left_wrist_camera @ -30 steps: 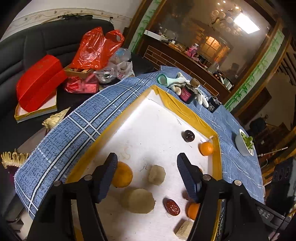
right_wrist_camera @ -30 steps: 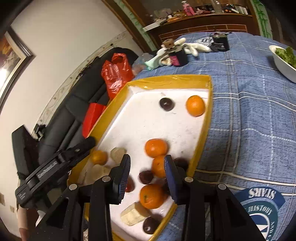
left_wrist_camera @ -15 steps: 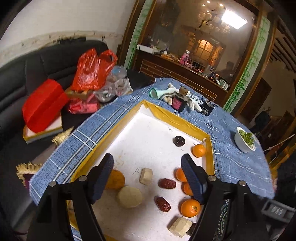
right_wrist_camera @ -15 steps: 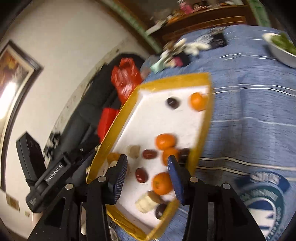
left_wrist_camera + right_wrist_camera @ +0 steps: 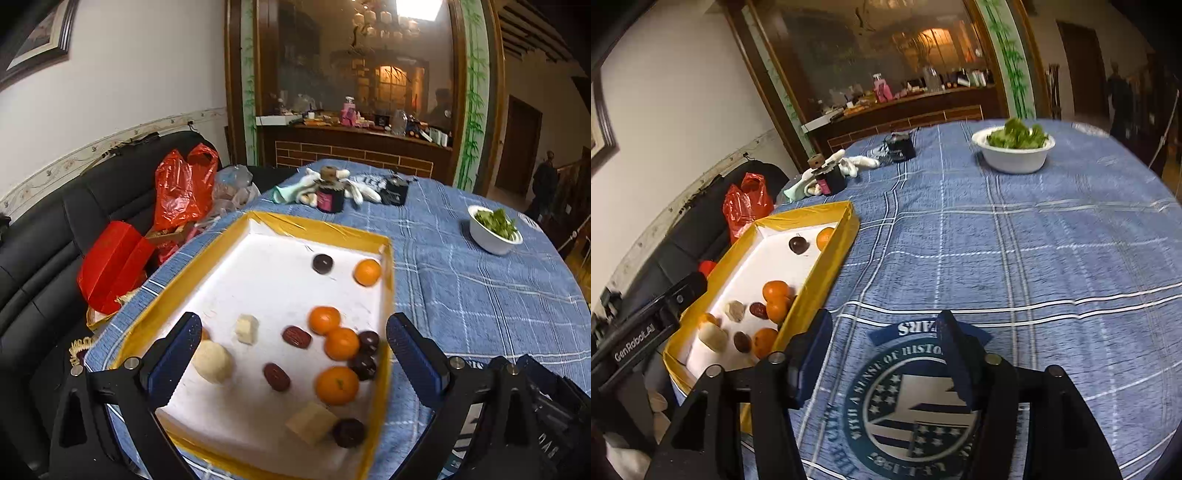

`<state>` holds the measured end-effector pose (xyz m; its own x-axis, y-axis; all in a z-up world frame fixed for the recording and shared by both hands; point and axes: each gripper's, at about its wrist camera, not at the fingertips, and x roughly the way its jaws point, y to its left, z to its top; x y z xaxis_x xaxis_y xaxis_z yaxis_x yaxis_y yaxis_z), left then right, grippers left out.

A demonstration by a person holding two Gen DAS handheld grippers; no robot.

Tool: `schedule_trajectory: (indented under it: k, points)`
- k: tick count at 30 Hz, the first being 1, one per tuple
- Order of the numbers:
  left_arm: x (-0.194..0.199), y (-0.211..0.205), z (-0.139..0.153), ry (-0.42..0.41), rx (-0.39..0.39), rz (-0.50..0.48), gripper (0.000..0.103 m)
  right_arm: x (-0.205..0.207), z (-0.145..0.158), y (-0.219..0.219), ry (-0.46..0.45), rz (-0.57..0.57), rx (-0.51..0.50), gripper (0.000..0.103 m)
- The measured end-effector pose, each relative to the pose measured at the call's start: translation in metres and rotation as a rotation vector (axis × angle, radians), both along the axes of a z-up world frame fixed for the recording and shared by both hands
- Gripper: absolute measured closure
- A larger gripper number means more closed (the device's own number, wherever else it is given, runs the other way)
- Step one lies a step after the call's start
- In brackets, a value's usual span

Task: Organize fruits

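A yellow-rimmed white tray (image 5: 317, 227) holds several oranges (image 5: 336, 384), dark plums (image 5: 322, 263), red dates (image 5: 296, 336) and pale cut pieces (image 5: 212, 361). My left gripper (image 5: 291, 363) is open and empty, raised above the tray's near half. The tray also shows at the left of the right wrist view (image 5: 827, 267). My right gripper (image 5: 884, 360) is open and empty, over the blue tablecloth (image 5: 997, 258) to the right of the tray.
A white bowl of greens (image 5: 1014, 149) stands at the far right of the table. A dark jar (image 5: 330, 199), white cloth and a small black item (image 5: 395, 190) lie beyond the tray. A black sofa with red bags (image 5: 183, 188) is left.
Both grippers have lifted and pulled back from the tray. The right one swung right, from over the fruit to over the tablecloth, and its jaws opened wider.
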<state>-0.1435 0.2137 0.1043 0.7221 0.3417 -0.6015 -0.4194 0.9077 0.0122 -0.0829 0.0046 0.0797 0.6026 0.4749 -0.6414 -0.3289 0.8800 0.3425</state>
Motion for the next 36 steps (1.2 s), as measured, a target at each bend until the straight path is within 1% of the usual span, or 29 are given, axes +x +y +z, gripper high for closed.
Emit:
schedule_trajectory:
  k: [3,7,13,21,36]
  points:
    - [0.001,-0.016,0.0,0.018,0.026,-0.017,0.003,-0.008,0.002,-0.005,-0.037,0.01,-0.028,0.036]
    - [0.003,-0.032,0.001,0.024,0.041,-0.042,0.003,-0.014,0.004,-0.014,-0.066,0.014,-0.04,0.035]
    - [0.006,-0.047,0.0,0.041,0.048,-0.074,0.003,-0.017,0.002,-0.024,-0.063,-0.001,-0.032,0.033]
    - [0.005,-0.044,-0.005,0.057,0.014,-0.087,0.003,-0.019,-0.001,-0.025,-0.052,-0.001,-0.034,0.033]
    - [0.005,-0.04,-0.011,0.061,-0.011,-0.086,0.003,-0.022,-0.003,-0.016,-0.047,0.013,-0.052,0.03]
